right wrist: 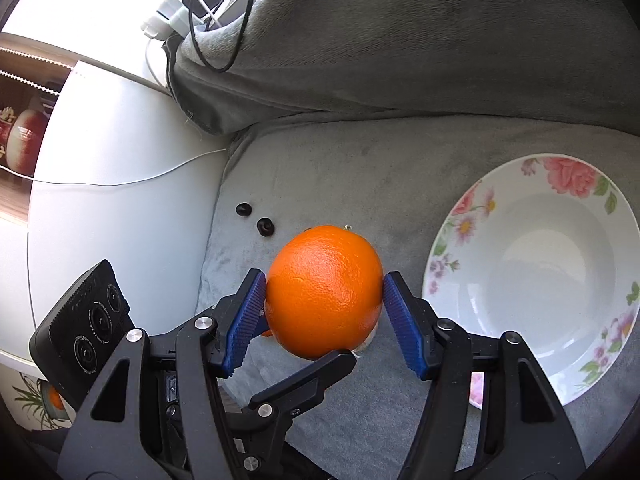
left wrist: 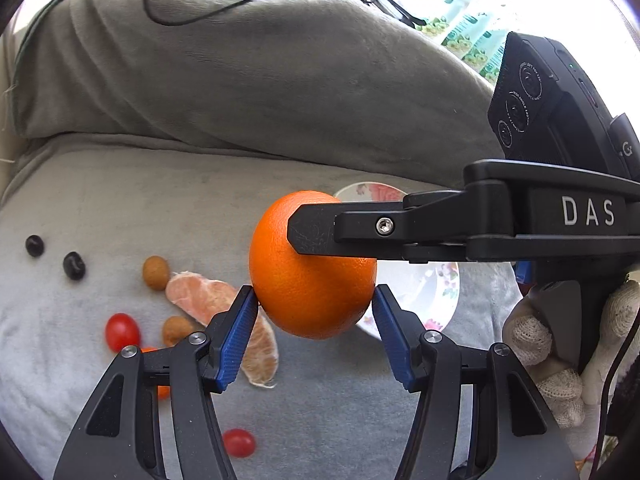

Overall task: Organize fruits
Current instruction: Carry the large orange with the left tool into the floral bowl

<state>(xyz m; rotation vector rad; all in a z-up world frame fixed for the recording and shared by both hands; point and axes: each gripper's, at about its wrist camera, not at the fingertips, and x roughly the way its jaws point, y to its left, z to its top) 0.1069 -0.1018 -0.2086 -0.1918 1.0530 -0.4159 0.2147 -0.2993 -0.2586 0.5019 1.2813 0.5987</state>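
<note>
I have both sets of blue pads clamped on one orange (left wrist: pixel 312 276): the left gripper (left wrist: pixel 314 300) grips its sides and the right gripper (right wrist: pixel 324 298) pinches it crosswise, holding it aloft over the grey cushion (right wrist: pixel 360 184). The floral plate (right wrist: pixel 452 236) sits just right of the orange. I judge I am mid-carry; next I must swing it over the plate, lower, and release both grips together.
</note>
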